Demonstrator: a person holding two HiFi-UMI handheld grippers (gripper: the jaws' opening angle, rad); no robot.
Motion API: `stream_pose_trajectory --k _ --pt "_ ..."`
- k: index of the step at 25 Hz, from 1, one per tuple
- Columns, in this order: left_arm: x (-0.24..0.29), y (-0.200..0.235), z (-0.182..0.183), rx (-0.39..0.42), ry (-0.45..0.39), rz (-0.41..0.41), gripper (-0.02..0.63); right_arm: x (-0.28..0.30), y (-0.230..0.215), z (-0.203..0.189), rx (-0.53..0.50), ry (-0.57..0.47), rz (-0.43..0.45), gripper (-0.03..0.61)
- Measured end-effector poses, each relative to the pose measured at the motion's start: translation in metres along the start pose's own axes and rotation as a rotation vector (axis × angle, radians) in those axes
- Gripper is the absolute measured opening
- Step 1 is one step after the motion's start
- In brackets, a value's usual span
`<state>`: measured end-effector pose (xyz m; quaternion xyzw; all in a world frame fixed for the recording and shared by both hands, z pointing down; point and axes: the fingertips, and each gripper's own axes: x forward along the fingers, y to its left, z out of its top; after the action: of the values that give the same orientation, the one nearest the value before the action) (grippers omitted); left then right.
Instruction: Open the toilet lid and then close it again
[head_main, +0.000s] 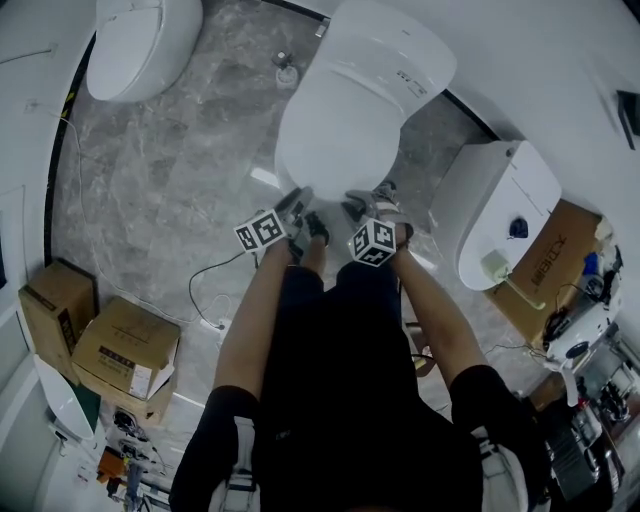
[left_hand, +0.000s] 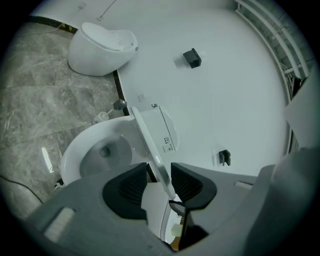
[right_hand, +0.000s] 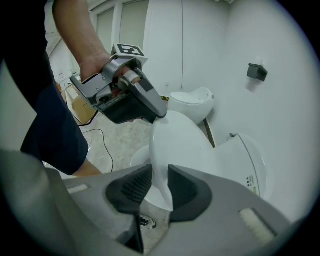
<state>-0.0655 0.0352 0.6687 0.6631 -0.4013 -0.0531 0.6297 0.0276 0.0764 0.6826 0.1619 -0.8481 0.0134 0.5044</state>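
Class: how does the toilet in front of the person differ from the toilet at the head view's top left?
The near toilet has its lid tilted up off the bowl; the far toilet is closed. The near toilet's lid sits inside the left tongs and right tongs; nothing touches the far toilet. Both are white.

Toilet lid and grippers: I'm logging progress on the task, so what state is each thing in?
toilet lid: partly raised, tilted over the open bowl.
left gripper: open, lid's edge between the jaws, gap on one side.
right gripper: shut on the lid's edge, it seems.
far-left toilet: lid down.
right-hand toilet: lid down.
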Motion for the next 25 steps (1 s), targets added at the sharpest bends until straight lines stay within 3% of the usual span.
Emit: stream_pose_trajectory --k 5,10,15,20,25 --pt "-0.001 0.011 0.0 0.048 -0.024 0.051 0.101 0.007 0.008 -0.003 0.014 -0.002 0.042 0.104" --pt "-0.001 0.022 -0.004 -0.006 -0.03 0.033 0.101 0.012 0.014 -0.004 0.067 -0.023 0.07 0.114" --pt "-0.001 0.034 -0.001 0.074 -0.044 0.062 0.13 0.009 0.015 -0.01 0.156 -0.047 0.092 0.124" --pt "-0.003 0.047 -0.004 0.095 -0.03 0.113 0.211 0.008 0.025 -0.029 0.163 -0.01 0.124 0.124" --pt "-0.003 0.059 -0.007 0.095 -0.028 0.132 0.217 0.008 0.03 -0.044 0.185 0.015 0.135 0.124"
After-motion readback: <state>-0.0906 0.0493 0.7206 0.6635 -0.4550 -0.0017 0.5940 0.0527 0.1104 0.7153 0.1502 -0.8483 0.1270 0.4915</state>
